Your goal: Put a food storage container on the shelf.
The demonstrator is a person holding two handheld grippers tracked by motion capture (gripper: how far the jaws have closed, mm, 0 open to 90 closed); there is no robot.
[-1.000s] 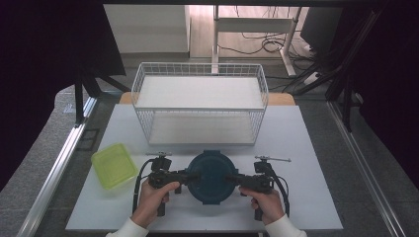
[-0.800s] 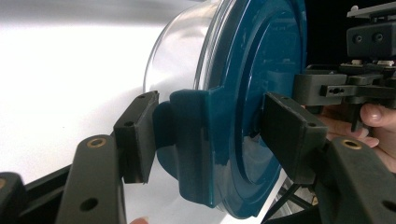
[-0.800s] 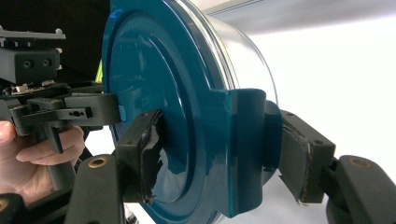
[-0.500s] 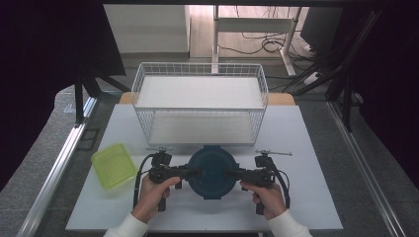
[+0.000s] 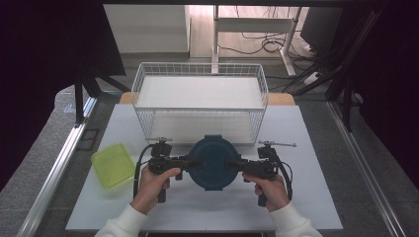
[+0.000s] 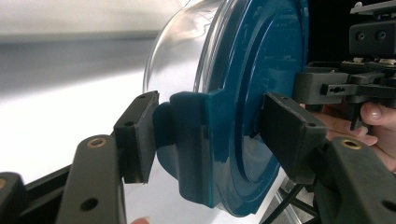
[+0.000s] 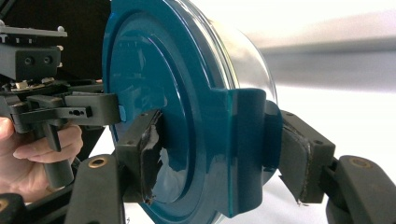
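From above we see the lidded bowl between both tools, just before the wire basket, green box leftward. Close views add more; left tool clamps one lid tab, right tool the opposite tab; clear bowl wall beneath the teal lid.

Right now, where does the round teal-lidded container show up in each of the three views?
High view: the container sits low at the centre, between the two hands, in front of the wire basket.
Left gripper view: it takes the upper middle and right, lid facing right, its side latch between the left tongs.
Right gripper view: centre-left, lid facing left, latch between the right tongs.
Shared landmark: the teal lid's side latches.
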